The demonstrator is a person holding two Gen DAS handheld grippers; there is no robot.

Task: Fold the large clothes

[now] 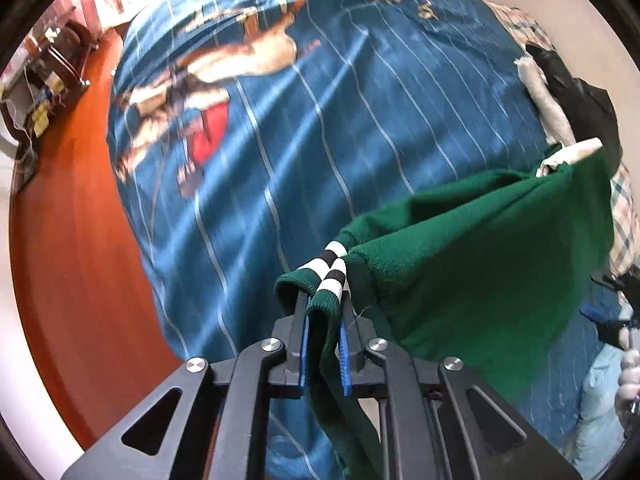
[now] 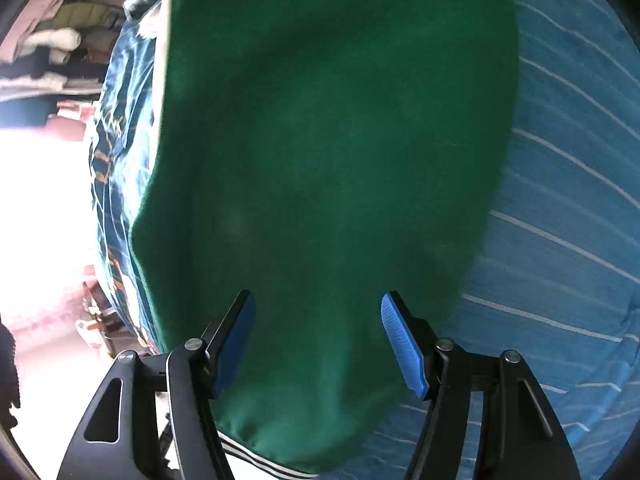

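The left gripper [image 1: 323,312] is clamped on the striped cuff [image 1: 333,270] of the green sweater [image 1: 472,264], lifted above the bed's near right corner over the blue striped bedspread [image 1: 320,128]. The right gripper [image 2: 318,336] stands wide apart, sweater cloth between its blue pads [image 2: 400,336].

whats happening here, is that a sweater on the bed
Someone is folding a green garment over a bed with a blue striped cover, using a hand-held tool in each hand. The left tool is shut on the garment's striped ribbed cuff, holding it up. The right tool is open, its blue pads either side of the green fabric without clamping it. Other clothes are piled at the bed's far edge.
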